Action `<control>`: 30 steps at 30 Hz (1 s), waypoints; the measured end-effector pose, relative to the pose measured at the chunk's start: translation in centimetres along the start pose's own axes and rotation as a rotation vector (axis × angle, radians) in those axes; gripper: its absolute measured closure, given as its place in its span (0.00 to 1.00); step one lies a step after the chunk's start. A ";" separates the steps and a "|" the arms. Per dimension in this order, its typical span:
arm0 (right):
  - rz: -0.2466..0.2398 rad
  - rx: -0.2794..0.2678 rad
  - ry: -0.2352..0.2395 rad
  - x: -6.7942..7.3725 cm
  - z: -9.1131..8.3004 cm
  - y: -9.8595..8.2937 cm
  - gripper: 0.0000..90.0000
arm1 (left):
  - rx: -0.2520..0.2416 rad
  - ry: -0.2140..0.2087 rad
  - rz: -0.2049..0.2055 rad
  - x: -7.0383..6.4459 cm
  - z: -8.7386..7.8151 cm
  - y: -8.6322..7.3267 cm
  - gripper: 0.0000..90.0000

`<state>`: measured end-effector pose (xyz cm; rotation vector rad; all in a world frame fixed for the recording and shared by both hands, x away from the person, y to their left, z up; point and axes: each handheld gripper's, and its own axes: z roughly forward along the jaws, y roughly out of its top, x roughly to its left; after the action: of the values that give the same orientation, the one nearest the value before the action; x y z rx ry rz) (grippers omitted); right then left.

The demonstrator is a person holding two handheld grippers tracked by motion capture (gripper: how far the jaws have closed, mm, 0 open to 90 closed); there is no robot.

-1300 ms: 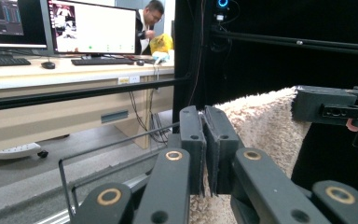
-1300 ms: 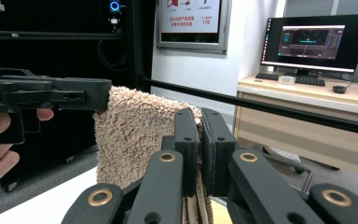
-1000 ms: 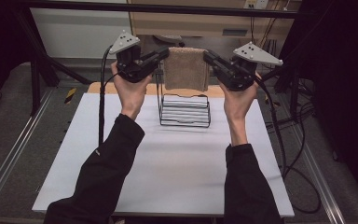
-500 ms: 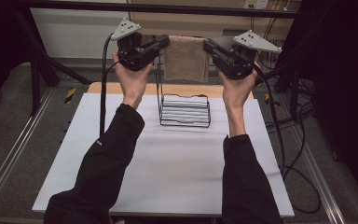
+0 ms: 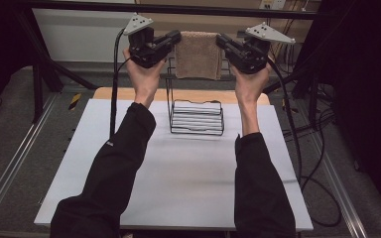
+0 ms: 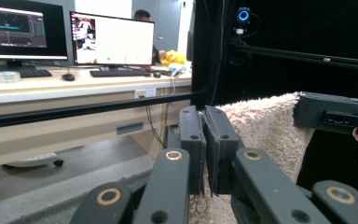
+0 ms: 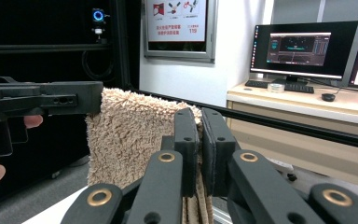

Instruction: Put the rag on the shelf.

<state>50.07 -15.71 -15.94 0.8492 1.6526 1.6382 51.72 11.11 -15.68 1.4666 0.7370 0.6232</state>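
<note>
A tan fluffy towel hangs stretched between my two grippers, high above the black wire rack on the white table. My left gripper is shut on the towel's left top corner; its jaws pinch the towel edge in the left gripper view. At the right top corner my right gripper is shut on the towel too. The rack's upright frame rises just behind the towel's left side.
A wooden board lies at the table's far edge. Black frame bars cross above and behind the grippers. Cables trail off the table's right side. Desks with monitors stand beyond the frame.
Both grippers have risen and moved away from me with the towel, which now hangs higher above the rack, near the rear frame bar.
</note>
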 end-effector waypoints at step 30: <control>0.011 0.102 -0.001 -1.5 1.4 -4.1 0.95 | 0.106 -0.018 0.027 1.1 1.9 -3.9 0.95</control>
<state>52.12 -16.15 -20.04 0.9108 1.7453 1.5717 53.62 10.63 -19.71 1.5794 0.7466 0.5979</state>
